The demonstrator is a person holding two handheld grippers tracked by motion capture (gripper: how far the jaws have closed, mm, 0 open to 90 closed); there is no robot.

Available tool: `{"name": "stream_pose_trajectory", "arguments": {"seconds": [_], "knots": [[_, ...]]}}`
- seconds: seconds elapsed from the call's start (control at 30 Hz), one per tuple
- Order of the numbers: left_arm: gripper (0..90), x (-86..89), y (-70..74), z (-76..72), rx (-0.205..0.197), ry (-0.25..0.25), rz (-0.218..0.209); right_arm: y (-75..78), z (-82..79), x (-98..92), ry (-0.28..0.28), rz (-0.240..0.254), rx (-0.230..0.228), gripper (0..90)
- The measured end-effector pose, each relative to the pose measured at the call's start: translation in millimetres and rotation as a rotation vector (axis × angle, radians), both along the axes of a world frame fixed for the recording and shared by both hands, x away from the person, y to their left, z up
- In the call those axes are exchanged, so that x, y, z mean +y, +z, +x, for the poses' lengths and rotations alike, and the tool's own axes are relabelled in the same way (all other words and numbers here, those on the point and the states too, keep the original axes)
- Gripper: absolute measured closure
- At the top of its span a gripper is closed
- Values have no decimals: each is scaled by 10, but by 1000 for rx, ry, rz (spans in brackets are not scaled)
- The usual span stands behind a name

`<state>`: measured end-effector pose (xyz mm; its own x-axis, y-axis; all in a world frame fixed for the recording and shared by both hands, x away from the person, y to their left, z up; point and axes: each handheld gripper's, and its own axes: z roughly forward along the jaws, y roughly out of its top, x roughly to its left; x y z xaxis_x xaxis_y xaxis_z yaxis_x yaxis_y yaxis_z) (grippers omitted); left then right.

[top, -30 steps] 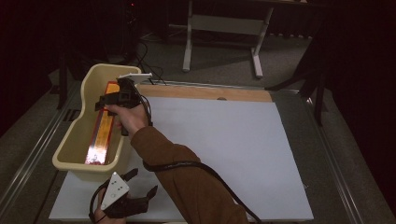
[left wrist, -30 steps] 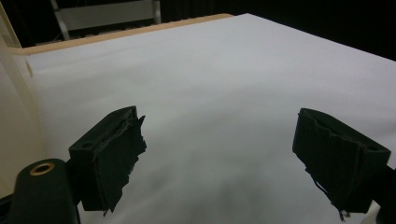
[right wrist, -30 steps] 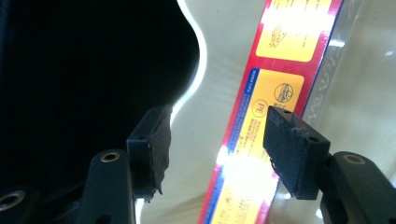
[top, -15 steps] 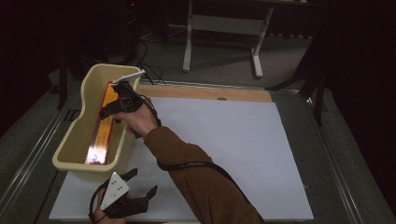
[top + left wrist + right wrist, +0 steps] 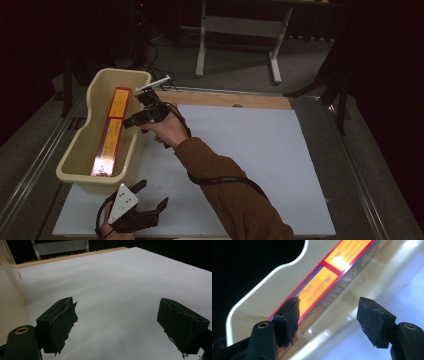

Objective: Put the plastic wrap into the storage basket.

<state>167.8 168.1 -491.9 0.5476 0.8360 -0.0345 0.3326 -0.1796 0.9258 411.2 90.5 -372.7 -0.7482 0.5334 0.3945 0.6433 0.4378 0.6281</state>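
A long orange and red box (image 5: 111,131) lies lengthwise inside a cream plastic tub (image 5: 81,139) at the table's left. My right gripper (image 5: 134,120) hovers open at the tub's right rim, a person's hand and brown sleeve behind it. In the right gripper view its jaws stand apart with nothing between them, over the box (image 5: 329,282) and the tub's wall (image 5: 262,297). Near the table's front left, my left gripper (image 5: 150,197) rests open, and in the left gripper view (image 5: 116,323) its jaws stand wide over bare white surface.
A white sheet (image 5: 260,165) covers most of the table, with a wooden strip (image 5: 225,99) along its far edge. A thin white stick (image 5: 152,83) pokes out by the tub's far right corner. A metal stand (image 5: 240,30) sits on the floor beyond.
My right gripper has drawn back rightward out of the tub to its right rim, leaving the box lying inside. The left gripper has stayed put.
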Motion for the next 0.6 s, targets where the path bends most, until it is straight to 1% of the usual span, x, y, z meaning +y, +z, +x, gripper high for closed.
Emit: {"name": "stream_pose_trajectory", "arguments": {"seconds": [0.1, 0.17, 0.23, 0.33, 0.47, 0.53, 0.6], "knots": [[147, 1, 0, 2, -2, 9, 0, -8, 18, -121, 2, -5, -42, 332], [145, 3, 0, 2, -3, 13, -2, -11, 25, -215, -5, -5, -45, 336], [141, 8, 0, 4, -1, 11, 0, -16, 24, -320, -14, 10, -49, 336], [140, 3, -2, 6, -1, 10, -1, -32, 18, -469, -23, 19, -60, 336], [137, -4, -1, 5, -4, 7, 2, -50, 9, -676, -37, 19, -83, 336], [137, -6, -1, 6, -5, 7, 3, -50, 0, -760, -41, 14, -103, 336], [137, -5, -2, 6, -4, 7, 3, -46, -11, -857, -40, 22, -118, 335]]}}
